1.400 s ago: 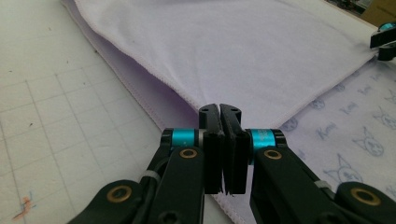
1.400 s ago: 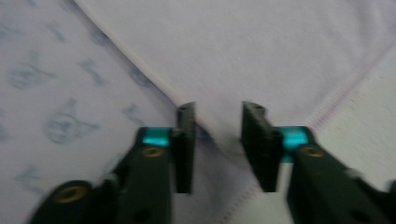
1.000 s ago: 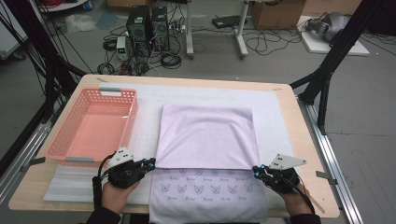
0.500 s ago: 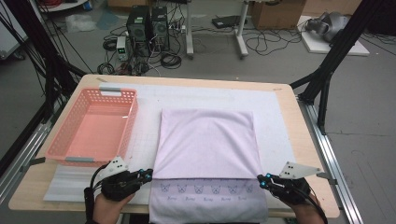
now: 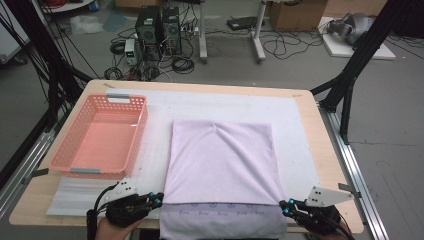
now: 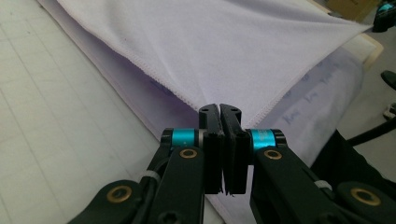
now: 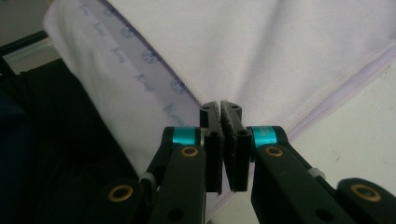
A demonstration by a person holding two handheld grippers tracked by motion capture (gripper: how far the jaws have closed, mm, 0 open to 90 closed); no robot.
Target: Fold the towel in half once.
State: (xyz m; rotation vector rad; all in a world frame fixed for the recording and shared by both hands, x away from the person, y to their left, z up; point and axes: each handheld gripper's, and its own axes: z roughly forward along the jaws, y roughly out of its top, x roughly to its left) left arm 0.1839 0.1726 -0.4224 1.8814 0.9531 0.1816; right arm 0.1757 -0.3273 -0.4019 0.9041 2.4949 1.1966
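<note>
A lilac cloth [image 5: 220, 160] lies folded on the white mat, its plain top layer over a printed under layer [image 5: 220, 220] that hangs over the table's near edge. My left gripper [image 5: 159, 201] is shut on the top layer's near left corner. In the left gripper view the hemmed corner of the cloth [image 6: 210, 46] runs into the closed jaws of that gripper [image 6: 219, 108]. My right gripper [image 5: 284, 207] is shut on the near right corner. The right gripper view shows the cloth [image 7: 280, 46] pinched at the tips of the right gripper [image 7: 220, 105].
A pink plastic basket [image 5: 65, 160] stands on the left of the table, holding nothing. A white gridded mat [image 5: 225, 102] covers most of the wooden table [image 5: 330, 150]. Computers and cables sit on the floor beyond the far edge.
Both grippers have moved toward the table's near edge, dragging the top layer's near edge with them. Less of the printed under layer shows now.
</note>
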